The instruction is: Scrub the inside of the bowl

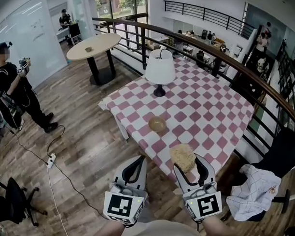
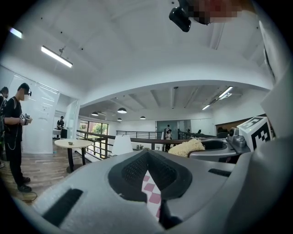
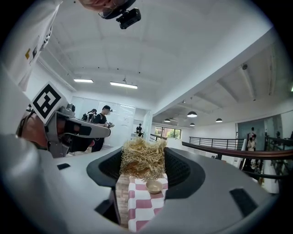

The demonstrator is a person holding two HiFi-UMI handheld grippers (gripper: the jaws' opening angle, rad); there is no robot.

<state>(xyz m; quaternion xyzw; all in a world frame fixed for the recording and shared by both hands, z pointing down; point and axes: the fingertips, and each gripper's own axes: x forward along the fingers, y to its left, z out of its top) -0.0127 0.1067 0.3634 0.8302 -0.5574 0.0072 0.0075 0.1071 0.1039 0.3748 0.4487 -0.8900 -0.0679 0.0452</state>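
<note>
Nearest the head camera: left gripper (image 1: 140,160) and right gripper (image 1: 187,160), side by side, both off the near corner of the table (image 1: 210,103) and above the floor.

Right gripper: jaws pinching a scrubber (image 3: 143,157), a tangled, straw-coloured fibre pad. It was gripped by its lower part, and the bushy top stood clear above the jaw tips.

Left gripper: its own view showed the jaws brought together at the tips with nothing between them. Only checked cloth was visible through the slit.

Bowl (image 1: 157,124): small, tan, upright and seemingly empty, alone on the red-and-white checked cloth near the near corner of the table. It was ahead of both grippers and touched by neither. A white-shaded lamp (image 1: 160,68) stood farther back, well apart from it.

Handling, by judgement:
- The scrubber looked light, springy and coarse, so it should compress under load. The grip should stay low so the free fibres do the scrubbing.
- The bowl looked light and rigid, possibly wood, with no anchor. Scrubbing would probably skate or tip it on the loose cloth.
- The left gripper would need to open and take the near rim, one jaw inside the wall and one outside. Pinch force should be modest.
- No scrubbing had begun.
</note>
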